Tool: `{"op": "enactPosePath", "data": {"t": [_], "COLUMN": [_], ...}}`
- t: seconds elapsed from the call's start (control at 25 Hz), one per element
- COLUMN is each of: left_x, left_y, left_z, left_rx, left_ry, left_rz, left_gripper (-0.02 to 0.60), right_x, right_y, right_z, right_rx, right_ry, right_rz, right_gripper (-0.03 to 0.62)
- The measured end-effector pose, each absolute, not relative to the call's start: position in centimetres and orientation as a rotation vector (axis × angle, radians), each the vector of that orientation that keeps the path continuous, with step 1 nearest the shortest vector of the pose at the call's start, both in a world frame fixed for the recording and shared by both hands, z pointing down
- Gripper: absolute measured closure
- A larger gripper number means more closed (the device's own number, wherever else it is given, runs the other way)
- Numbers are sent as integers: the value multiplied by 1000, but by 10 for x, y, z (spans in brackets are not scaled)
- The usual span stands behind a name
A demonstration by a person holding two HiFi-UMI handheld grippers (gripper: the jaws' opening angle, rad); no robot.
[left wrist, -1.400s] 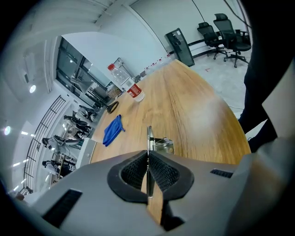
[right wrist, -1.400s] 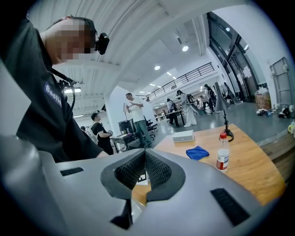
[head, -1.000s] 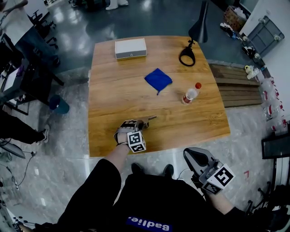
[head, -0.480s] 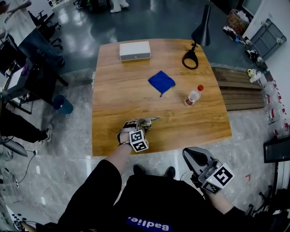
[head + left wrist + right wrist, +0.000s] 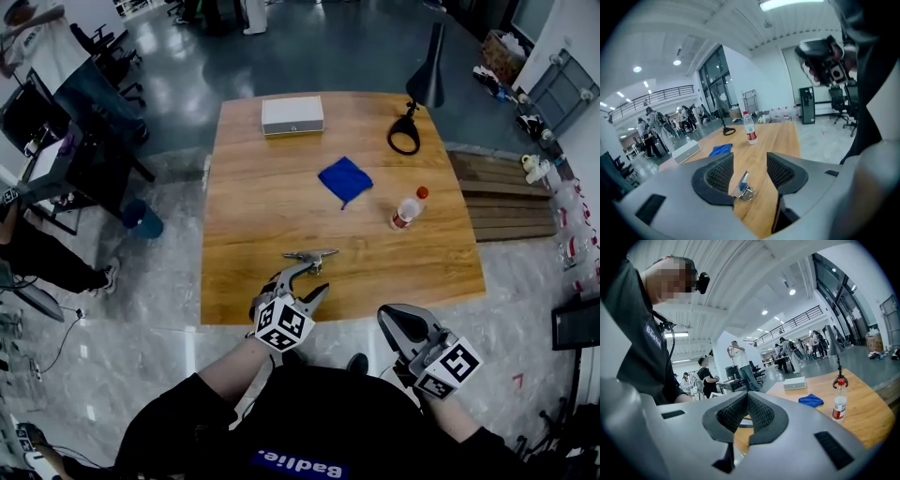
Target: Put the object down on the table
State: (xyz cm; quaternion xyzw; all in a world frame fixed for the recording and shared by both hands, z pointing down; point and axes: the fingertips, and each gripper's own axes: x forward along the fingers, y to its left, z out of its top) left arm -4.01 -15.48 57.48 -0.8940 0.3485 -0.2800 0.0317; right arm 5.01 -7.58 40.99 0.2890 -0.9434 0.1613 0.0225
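A small metal clip (image 5: 310, 254) with a blue part lies on the wooden table (image 5: 244, 225) near its front edge. My left gripper (image 5: 310, 279) sits just behind the clip, pulled back toward the table edge. Its jaws are opening and touch nothing. In the left gripper view the metal clip (image 5: 743, 187) lies on the wood between and beyond the spread pads of the left gripper (image 5: 750, 172), free of them. My right gripper (image 5: 397, 322) hangs off the table by my body, and its pads (image 5: 754, 411) are pressed together on nothing.
A blue cloth (image 5: 345, 178) lies mid-table, with a plastic bottle (image 5: 406, 210) with a red cap to its right. A white box (image 5: 292, 114) and a black desk lamp (image 5: 412, 108) stand at the far edge. Wooden benches (image 5: 502, 192) stand to the right, and desks and chairs to the left.
The left gripper has opened, let go of the metal clip and drawn back toward the table's front edge. The clip stays on the wood. The right gripper has hardly moved.
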Motion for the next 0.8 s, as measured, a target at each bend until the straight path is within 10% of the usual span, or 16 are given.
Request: {"op": "enactPosePath", "data": {"t": [0.8], "left_x": [-30], "left_y": [-79], "left_z": [385], "left_rx": [-3003], "left_ry": [1166], "left_rz": [-46], "left_gripper": [572], "right_x": [21], "right_y": [-84], "right_z": [390], "right_rx": [755], "right_ry": [-3023], "right_rz": [420], "right_gripper": [589]}}
